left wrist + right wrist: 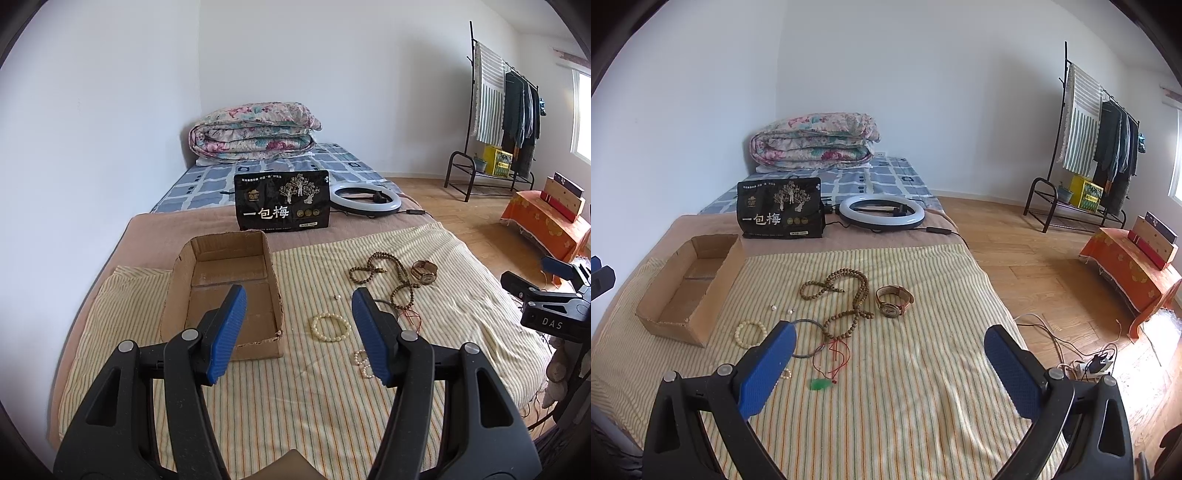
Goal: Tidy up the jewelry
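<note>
Partly, left hand-held gripper [299,299] hides pearl bracelet [361,363].

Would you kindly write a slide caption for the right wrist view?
Open right gripper above striped cloth with wooden beads, watch, jade pendant; empty cardboard box left.

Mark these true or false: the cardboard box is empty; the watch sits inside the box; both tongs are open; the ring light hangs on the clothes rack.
1. The cardboard box is empty. True.
2. The watch sits inside the box. False: it lies on the striped cloth.
3. The left tongs and right tongs are open. True.
4. The ring light hangs on the clothes rack. False: it lies on the bed.
</note>
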A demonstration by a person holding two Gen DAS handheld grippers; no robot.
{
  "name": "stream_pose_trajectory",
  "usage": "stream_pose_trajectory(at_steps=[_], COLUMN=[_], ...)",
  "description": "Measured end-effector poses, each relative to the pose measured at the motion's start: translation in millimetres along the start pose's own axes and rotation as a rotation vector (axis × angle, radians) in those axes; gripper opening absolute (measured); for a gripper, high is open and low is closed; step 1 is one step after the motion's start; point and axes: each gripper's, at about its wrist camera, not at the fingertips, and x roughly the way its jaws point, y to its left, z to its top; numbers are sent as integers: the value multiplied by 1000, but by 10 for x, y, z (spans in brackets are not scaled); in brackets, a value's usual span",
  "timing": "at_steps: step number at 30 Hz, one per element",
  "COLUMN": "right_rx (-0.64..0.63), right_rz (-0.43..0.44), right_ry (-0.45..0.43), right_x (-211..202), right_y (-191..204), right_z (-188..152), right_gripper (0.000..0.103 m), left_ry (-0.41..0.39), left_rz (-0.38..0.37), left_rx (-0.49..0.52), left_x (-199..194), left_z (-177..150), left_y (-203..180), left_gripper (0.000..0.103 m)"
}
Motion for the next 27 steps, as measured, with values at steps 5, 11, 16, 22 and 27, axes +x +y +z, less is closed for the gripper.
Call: stream_pose_trajectory(at_steps=[5,11,16,22,27], right_rx=[0,-2,1,-2,2], right_rz=[0,-2,-1,-3,-13], right_ry=[1,1,1,4,5], right_x=[-1,-2,-4,5,-2], right_y=[-3,-9,-16,-17,-53], right_z=[-3,-10,-13,-14,-36], right_gripper=[103,103,103,103,103], left_ry=[-1,1,2,5,15], left_rz=[0,-1,-2,-1,1], left_rx=[-3,-4,-6,-5,-4], left_x=[14,20,23,54,114], left_z=[-17,-20,-24,-45,-106], left_y=[19,32,36,45,34], left_gripper=[62,62,62,62,62])
